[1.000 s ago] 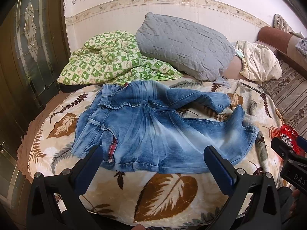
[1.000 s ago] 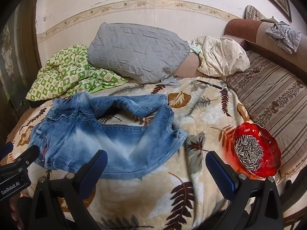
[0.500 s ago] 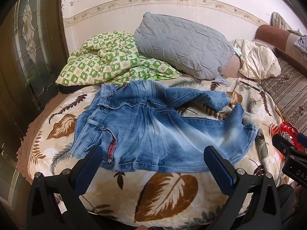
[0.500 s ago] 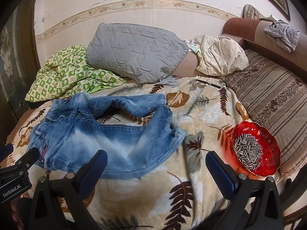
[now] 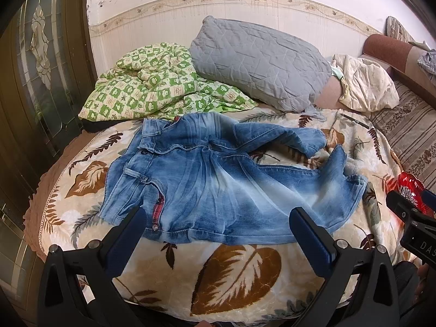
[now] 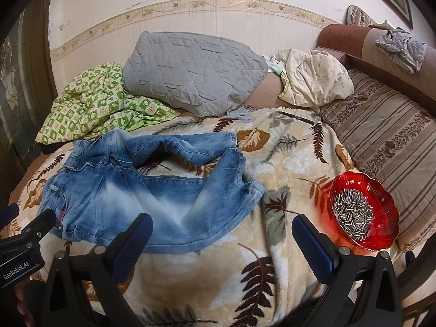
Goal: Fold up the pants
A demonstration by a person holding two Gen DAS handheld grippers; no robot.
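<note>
Both tongs, left (image 5: 218, 234) and right (image 6: 220, 241), hover agape over jeans (image 5: 218, 185) lying crosswise on the bed (image 5: 239, 272), waistband nearer the left

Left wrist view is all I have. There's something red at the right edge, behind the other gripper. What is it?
Observer: A red bowl of sunflower seeds, sitting on the blanket.
Operator: Does it touch the jeans?
Observer: No, bare blanket lies between it and the jeans.
Operator: Is the right gripper holding anything?
Observer: No, the right gripper is open and holding nothing.
</note>
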